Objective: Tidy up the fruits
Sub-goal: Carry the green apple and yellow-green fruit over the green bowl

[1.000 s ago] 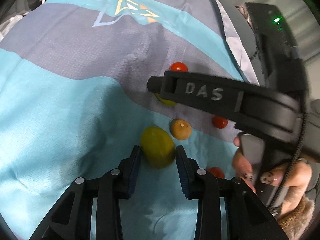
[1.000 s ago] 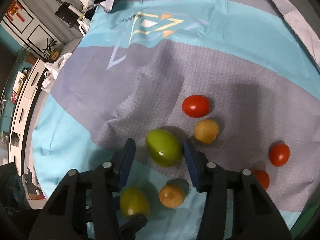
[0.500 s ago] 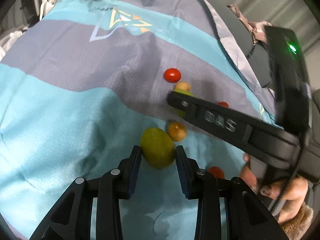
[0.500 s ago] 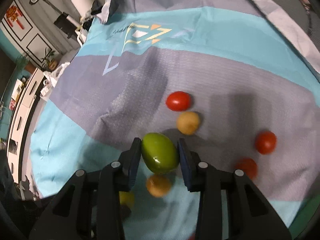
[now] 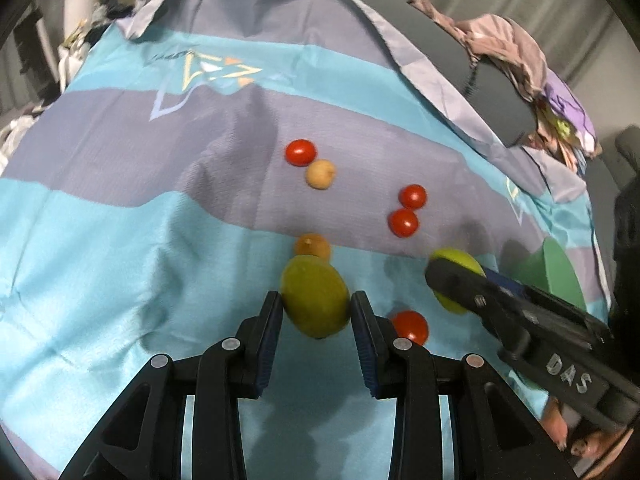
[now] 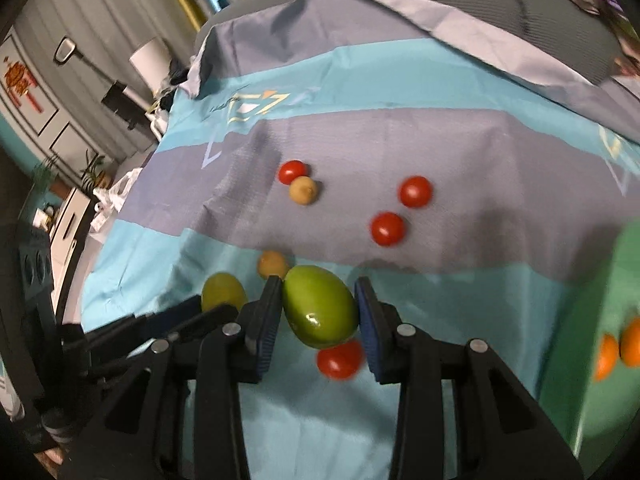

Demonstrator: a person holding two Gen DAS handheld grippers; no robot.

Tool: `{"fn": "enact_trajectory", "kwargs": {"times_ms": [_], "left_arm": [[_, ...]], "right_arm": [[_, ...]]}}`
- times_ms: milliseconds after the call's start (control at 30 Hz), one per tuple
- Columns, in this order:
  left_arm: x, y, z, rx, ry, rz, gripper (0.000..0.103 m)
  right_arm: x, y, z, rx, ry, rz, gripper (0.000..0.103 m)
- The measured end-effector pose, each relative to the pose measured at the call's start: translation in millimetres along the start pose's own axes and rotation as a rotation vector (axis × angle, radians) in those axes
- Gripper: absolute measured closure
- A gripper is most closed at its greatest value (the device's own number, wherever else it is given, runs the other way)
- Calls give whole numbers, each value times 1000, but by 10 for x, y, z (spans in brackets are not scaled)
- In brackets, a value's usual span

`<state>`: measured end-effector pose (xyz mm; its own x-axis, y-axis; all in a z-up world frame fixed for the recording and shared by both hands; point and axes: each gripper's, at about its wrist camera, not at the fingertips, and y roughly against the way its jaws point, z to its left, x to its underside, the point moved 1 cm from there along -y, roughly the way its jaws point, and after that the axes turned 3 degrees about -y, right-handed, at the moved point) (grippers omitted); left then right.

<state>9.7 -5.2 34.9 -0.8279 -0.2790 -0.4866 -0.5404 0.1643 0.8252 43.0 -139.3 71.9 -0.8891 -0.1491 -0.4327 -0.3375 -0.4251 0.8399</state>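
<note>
My left gripper [image 5: 315, 312] is shut on a yellow-green fruit [image 5: 314, 298] and holds it above the blue-and-grey cloth [image 5: 120, 216]. My right gripper [image 6: 318, 312] is shut on a shiny green fruit [image 6: 320, 306], also lifted; it shows in the left wrist view [image 5: 456, 276] at the right. The left gripper and its fruit [image 6: 223, 292] show at the lower left of the right wrist view. Red tomatoes [image 5: 300, 152] [image 5: 404, 222] and small tan fruits [image 5: 320, 174] [image 5: 312, 246] lie scattered on the cloth. A green plate [image 6: 600, 360] at the right holds orange fruits [image 6: 618, 348].
The cloth covers a grey cushion or sofa [image 5: 460, 52] with crumpled pink and purple clothes [image 5: 516, 52] at the back right. A lamp [image 6: 148, 56], cabinets and clutter stand to the left beyond the cloth's edge.
Both grippers have lifted their green fruits off the cloth and pulled back. The right gripper has moved to the right toward the green plate, and closed on its fruit during the last second.
</note>
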Motion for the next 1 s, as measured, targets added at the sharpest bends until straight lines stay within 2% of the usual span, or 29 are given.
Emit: {"fn": "enact_trajectory", "kwargs": {"times_ms": [200, 367, 733, 800, 900, 1000], "left_arm": [[18, 5, -237, 5, -57, -13, 68], [86, 10, -362, -36, -91, -46, 68], [106, 121, -395, -27, -70, -91, 68], [86, 167, -409, -27, -76, -110, 74], [54, 236, -443, -22, -88, -138, 74], [61, 185, -446, -34, -104, -123, 74]], "right_arm": [[92, 214, -119, 13, -10, -31, 65], [144, 297, -231, -29, -27, -68, 65], [229, 377, -371, -5, -61, -102, 65], [217, 424, -356, 3, -58, -119, 65], [217, 494, -352, 8, -52, -148, 65], [228, 466, -397, 25, -58, -141, 65]]}}
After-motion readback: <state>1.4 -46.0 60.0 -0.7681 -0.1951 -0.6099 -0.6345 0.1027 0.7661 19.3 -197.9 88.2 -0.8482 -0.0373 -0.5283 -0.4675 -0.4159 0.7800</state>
